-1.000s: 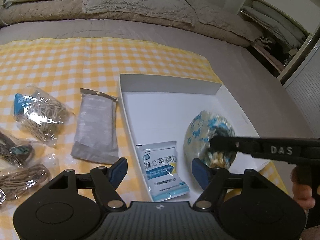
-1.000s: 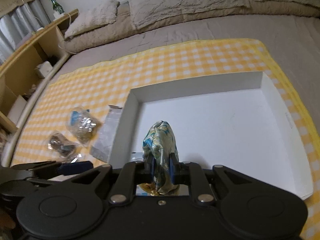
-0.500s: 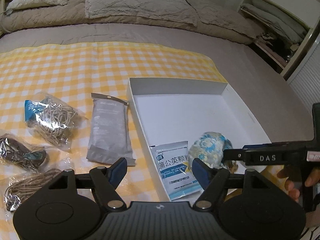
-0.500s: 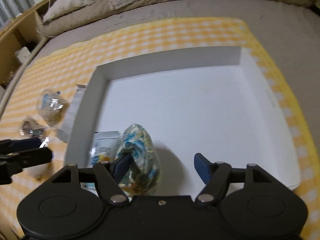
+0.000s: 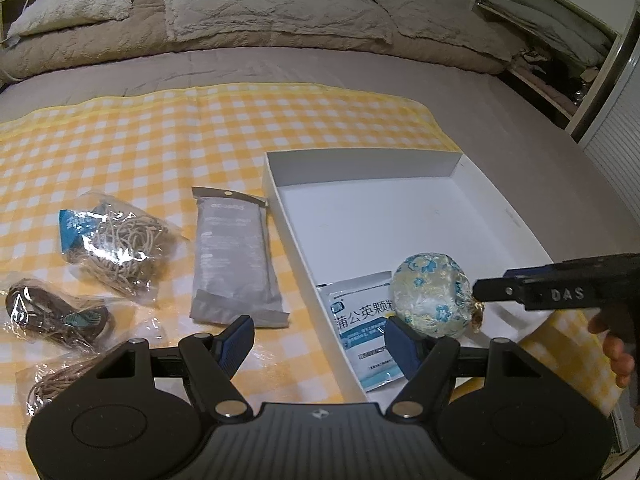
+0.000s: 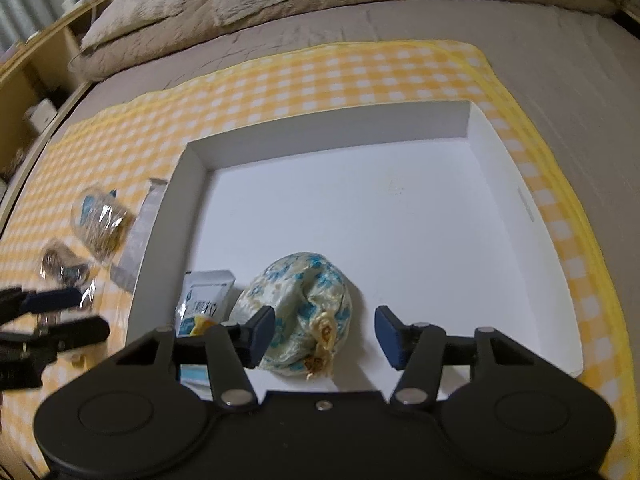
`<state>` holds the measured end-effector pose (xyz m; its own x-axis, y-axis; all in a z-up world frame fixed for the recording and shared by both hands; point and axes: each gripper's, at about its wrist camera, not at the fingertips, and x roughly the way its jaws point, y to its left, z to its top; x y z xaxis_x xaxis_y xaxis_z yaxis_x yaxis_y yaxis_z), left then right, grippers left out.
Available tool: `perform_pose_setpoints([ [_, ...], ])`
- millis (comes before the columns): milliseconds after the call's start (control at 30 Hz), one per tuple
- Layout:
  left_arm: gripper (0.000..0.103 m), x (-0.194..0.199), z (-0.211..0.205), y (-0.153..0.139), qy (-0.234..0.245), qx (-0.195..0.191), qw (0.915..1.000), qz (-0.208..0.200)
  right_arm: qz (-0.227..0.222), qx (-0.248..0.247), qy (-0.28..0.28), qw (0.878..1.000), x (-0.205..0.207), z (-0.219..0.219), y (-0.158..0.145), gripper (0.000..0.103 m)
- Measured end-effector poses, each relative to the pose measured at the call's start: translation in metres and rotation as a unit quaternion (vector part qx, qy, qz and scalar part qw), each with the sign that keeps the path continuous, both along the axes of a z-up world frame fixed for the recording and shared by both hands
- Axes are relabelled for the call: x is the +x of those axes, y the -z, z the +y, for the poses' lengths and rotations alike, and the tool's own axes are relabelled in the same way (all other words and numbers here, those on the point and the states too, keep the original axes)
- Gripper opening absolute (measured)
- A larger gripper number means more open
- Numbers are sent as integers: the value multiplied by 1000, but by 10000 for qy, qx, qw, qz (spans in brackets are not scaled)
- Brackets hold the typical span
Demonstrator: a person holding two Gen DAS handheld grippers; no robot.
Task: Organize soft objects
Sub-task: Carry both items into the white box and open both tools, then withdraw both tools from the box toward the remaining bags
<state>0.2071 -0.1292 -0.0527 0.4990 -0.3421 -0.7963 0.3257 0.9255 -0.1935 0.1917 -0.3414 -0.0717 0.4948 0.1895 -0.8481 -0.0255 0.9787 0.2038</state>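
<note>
The white box [image 6: 516, 184] on the yellow checked cloth [image 5: 160, 140] is taken as the landmark. At its near edge, the right gripper [image 6: 325, 332] is held over the box floor with its jaws apart and closing; nothing is clamped between them. The flowered pouch [image 6: 296, 312] is seen resting on the box floor at the near left corner, partly between the fingers: it lies against or just beside the left finger [image 6: 260, 330], and a clear gap is left to the right finger [image 6: 390, 334]. Its knotted gold tie is turned toward the camera. A white and blue sachet [image 6: 204, 300] is laid flat in the same corner, just left of the pouch and touching it.

In the left wrist view, the left gripper [image 5: 320, 344] is held over the box's near left wall with its jaws apart and nothing between them; the sachet [image 5: 360, 328] and the pouch [image 5: 432, 296] are seen just beyond its right finger. A person's hand [image 5: 616, 348] is seen on the right gripper's handle at the right edge.

Left of the box, on the cloth, a grey flat pack [image 5: 234, 268] is laid just beside the wall. Further left, a clear bag of pale cord [image 5: 116, 244] and a clear bag of dark cord [image 5: 52, 316] are spread apart, with another bag of cord [image 5: 60, 380] nearest the camera. Beyond the box, the grey bed [image 5: 320, 68] and pillows [image 5: 272, 0] are seen.
</note>
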Motion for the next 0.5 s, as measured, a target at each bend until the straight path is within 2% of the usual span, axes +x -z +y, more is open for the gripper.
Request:
perform_pose_setpoints([
  [133, 73, -2, 1, -4, -32, 4, 10000, -40, -108, 25, -107, 9999, -8, 2, -7, 57],
  [267, 74, -7, 0, -7, 5, -7, 10000, -99, -336, 12, 40, 9994, -13, 0, -14, 57],
  [400, 74, -11, -2, -8, 55, 14, 9999, -131, -452, 79, 250, 9986, -4, -3, -12, 50],
  [500, 74, -11, -3, -8, 73, 15, 9999, -127, -480, -71, 145, 9987, 4, 5, -6, 49],
])
